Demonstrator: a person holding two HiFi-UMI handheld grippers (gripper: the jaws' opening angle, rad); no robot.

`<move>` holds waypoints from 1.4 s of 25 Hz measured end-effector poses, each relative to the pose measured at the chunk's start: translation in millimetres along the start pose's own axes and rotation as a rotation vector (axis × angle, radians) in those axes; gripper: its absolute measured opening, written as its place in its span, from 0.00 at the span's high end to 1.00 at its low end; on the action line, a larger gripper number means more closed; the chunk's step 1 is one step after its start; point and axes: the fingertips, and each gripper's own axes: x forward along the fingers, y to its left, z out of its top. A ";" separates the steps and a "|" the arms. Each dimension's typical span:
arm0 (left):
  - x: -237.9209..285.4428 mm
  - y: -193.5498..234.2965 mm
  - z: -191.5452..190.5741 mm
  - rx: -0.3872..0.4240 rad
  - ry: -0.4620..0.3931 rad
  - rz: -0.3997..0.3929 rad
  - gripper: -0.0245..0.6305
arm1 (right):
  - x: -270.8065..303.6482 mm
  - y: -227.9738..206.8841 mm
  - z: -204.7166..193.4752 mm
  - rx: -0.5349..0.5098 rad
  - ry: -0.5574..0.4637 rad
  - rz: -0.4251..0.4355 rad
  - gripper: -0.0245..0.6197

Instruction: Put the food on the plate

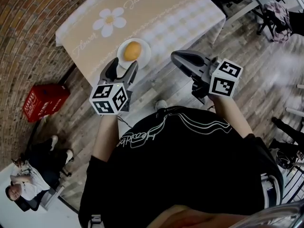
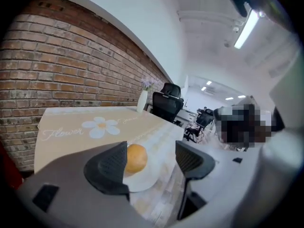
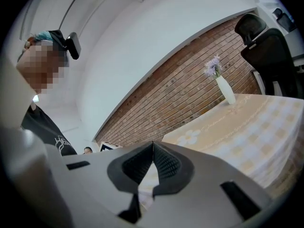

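Note:
A round orange-yellow piece of food [image 1: 132,51] lies on a small white plate [image 1: 142,58] near the front edge of a table with a beige flower cloth [image 1: 156,13]. My left gripper [image 1: 124,66] hovers just in front of the plate, open, with nothing between its pads. In the left gripper view the food [image 2: 137,158] sits on the plate [image 2: 142,179] beyond the gripper [image 2: 151,151], partly hidden by the left pad. My right gripper [image 1: 176,57] is held off the table's front, to the right of the plate, shut and empty [image 3: 153,146].
A red crate [image 1: 42,101] stands on the floor left of the table. A person sits at the lower left [image 1: 23,184]. A white vase with flowers [image 3: 223,87] stands at the table's far end, with black office chairs [image 2: 168,101] behind it.

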 end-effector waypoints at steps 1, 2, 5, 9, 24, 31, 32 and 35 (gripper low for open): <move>-8.1 -7.9 6.3 -0.010 -0.018 -0.016 0.48 | -2.4 3.8 0.1 -0.003 -0.001 0.007 0.97; -16.0 -16.0 12.2 -0.019 -0.032 -0.032 0.48 | -4.8 7.8 0.6 -0.006 -0.003 0.013 0.97; -39.7 -44.1 25.5 -0.047 -0.056 -0.101 0.54 | -12.1 21.7 1.3 -0.020 -0.007 0.032 0.97; -70.6 -83.0 42.2 -0.090 -0.108 -0.195 0.69 | -25.1 38.6 3.4 -0.040 -0.022 0.055 0.97; -98.7 -160.5 51.0 -0.066 -0.153 -0.324 0.95 | -49.1 70.0 -2.7 -0.085 -0.025 0.105 0.97; -94.2 -155.1 50.4 -0.062 -0.147 -0.304 0.95 | -44.5 65.4 -6.0 -0.074 -0.020 0.112 0.97; -94.1 -154.3 50.1 -0.067 -0.146 -0.306 0.95 | -43.3 65.4 -6.0 -0.074 -0.019 0.113 0.97; -93.8 -150.0 50.4 -0.081 -0.142 -0.301 0.95 | -39.6 65.7 -6.6 -0.076 -0.012 0.114 0.97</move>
